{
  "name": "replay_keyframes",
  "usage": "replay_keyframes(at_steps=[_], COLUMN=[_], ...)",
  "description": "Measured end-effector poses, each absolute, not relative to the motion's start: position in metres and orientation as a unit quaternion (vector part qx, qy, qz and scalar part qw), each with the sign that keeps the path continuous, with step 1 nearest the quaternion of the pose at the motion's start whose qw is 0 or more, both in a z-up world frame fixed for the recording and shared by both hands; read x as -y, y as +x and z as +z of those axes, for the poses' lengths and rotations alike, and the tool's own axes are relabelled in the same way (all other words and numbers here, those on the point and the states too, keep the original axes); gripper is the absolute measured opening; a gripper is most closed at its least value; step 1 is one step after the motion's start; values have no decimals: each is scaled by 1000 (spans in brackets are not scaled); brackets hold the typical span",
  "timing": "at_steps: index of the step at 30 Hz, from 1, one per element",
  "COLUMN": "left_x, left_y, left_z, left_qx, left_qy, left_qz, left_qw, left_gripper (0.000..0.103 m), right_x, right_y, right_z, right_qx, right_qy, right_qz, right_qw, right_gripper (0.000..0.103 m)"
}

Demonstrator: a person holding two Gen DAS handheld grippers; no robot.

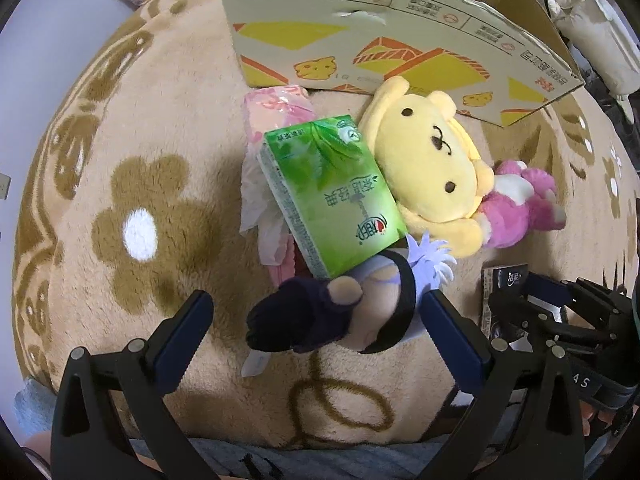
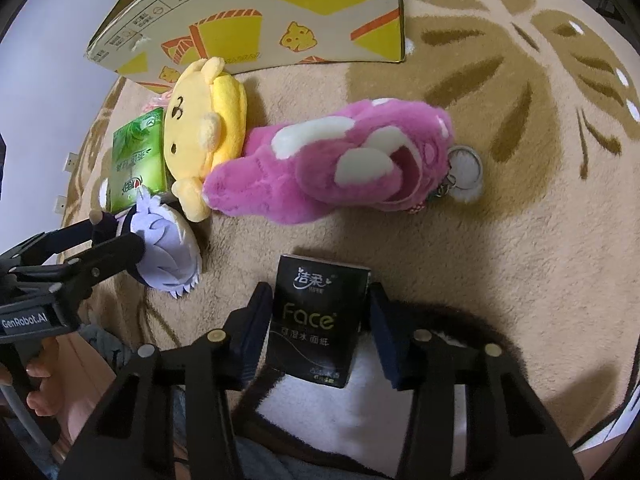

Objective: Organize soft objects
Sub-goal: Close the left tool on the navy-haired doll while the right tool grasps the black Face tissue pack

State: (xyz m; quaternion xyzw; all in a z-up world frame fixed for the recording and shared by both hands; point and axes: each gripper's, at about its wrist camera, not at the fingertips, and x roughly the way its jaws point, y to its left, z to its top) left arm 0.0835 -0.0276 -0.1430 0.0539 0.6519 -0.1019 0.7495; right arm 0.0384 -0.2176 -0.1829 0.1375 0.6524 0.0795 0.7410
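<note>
Tissue packs and plush toys lie in a loose cluster on a tan flower-patterned rug (image 1: 132, 128), with an open cardboard box (image 1: 360, 40) standing at the far side, its printed wall facing the pile.

The right gripper (image 2: 316, 332) has its fingers on both sides of a black tissue pack (image 2: 316, 320), and the pads look pressed to its long edges; the pack's long axis runs along the fingers, pointing away toward the box. I judge it gripped, though contact on the right pad is not fully clear.

The left gripper (image 1: 320, 332) stands wide open, straddling a small doll with lavender hair and dark clothes (image 1: 344, 308). The doll lies crosswise between the fingers, touching neither for certain. A green tissue pack (image 1: 332, 192) rests on the doll's far end and leans over a pink tissue pack (image 1: 276, 108), so lifting the doll would likely tip the green pack.

To the right of the green pack a yellow plush dog (image 1: 432, 160) lies touching a pink plush bear (image 2: 340, 160), which has a keyring at its right end.

Bare rug lies to the right of the bear, and the path from the black pack up to the box passes over it. The right hand seems better placed to move first.
</note>
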Motion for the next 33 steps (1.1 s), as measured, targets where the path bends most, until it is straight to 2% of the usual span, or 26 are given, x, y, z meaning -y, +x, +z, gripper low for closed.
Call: replay_keyframes(at_steps=[16,20,22,27,33], left_x=[34,36,35,36,40], left_y=[85,85,86,82,69], left_z=[-148,-151,-152,-147,-137], left_qx=[-653,-655,-658,-653,-635], left_qy=[59,55,49,38,48], left_qz=[-114,-123,-126,-136,-136], left_qw=[747,744,740,744,759], left_gripper=[100,91,81,63,50], right_x=[222,218,218,219,221], right_y=[44,46,47,45,42], right_z=[-190,-192,-193,-193,-190], right_qx=[-656,-656,-655,-651,-649], right_qy=[152,148,149,153,150], right_qz=[85,85,86,86,85], right_qw=[734,735,736,738,741], right_gripper=[52,52,52,51,51])
